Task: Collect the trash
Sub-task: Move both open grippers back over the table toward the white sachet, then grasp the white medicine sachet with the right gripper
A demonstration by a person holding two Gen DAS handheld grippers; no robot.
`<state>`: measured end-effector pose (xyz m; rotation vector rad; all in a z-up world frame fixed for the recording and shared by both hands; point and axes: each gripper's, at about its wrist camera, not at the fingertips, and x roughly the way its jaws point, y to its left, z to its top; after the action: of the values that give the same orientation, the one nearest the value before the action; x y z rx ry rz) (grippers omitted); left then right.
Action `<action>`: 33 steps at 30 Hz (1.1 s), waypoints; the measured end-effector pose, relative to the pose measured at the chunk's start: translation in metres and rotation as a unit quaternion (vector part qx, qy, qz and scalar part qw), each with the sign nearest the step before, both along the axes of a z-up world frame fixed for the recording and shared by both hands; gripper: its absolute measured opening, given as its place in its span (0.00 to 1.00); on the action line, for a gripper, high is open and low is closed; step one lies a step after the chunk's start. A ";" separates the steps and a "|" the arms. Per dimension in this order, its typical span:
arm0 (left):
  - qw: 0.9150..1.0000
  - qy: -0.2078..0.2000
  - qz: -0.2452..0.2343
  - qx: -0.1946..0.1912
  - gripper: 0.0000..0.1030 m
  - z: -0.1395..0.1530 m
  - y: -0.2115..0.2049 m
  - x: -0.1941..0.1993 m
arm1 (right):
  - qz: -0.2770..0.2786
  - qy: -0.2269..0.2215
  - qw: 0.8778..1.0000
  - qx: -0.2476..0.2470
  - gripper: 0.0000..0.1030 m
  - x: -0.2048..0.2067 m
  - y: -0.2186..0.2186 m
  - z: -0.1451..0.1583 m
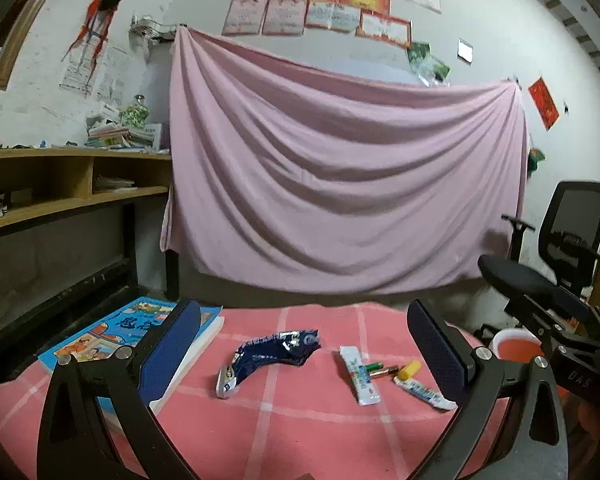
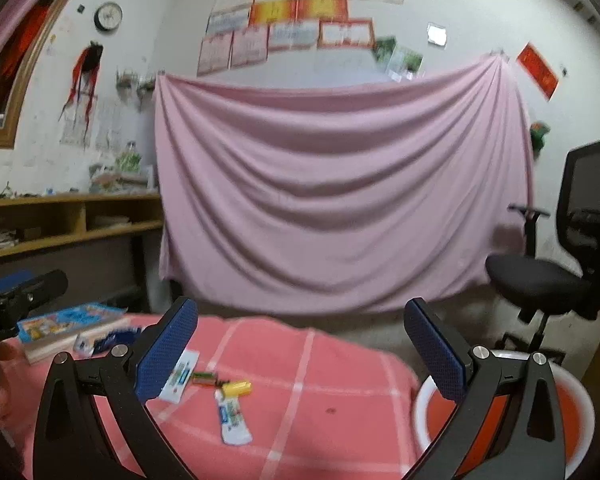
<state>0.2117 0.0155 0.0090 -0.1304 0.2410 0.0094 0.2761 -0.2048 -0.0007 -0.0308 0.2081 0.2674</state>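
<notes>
Approach step: left gripper (image 1: 304, 350) and right gripper (image 2: 300, 346) both gape empty; next, close on the crumpled dark-blue foil wrapper (image 1: 278, 354) mid-tabletop; red white-rimmed bin (image 2: 572, 408) waits beside the right edge.

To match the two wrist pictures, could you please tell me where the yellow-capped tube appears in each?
Left wrist: the yellow-capped tube lies lower right on the checked cloth, beside the right finger.
Right wrist: the tube lies lower centre-left, cap away from the camera.
Shared landmark: the batteries beside its cap.

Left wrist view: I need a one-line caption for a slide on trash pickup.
Open left gripper above a pink checked tablecloth strewn with a crumpled blue wrapper, sachet, batteries and squeezed tube.
</notes>
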 end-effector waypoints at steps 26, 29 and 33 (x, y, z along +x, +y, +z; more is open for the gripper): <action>0.960 0.261 -0.097 -0.021 0.73 -0.059 -0.020 0.089 | 0.118 0.286 0.947 -0.089 0.36 0.058 0.040 -0.059; 0.954 0.280 -0.101 -0.036 0.69 -0.064 -0.018 0.096 | 0.124 0.297 0.942 -0.095 0.34 0.060 0.042 -0.062; 0.953 0.275 -0.115 -0.053 0.67 -0.063 -0.018 0.097 | 0.130 0.309 0.936 -0.107 0.34 0.062 0.046 -0.068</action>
<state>0.3089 -0.0023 -0.0536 -0.2044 0.8145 -0.2021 0.3380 -0.1584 -0.0684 -0.1920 0.8642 0.5144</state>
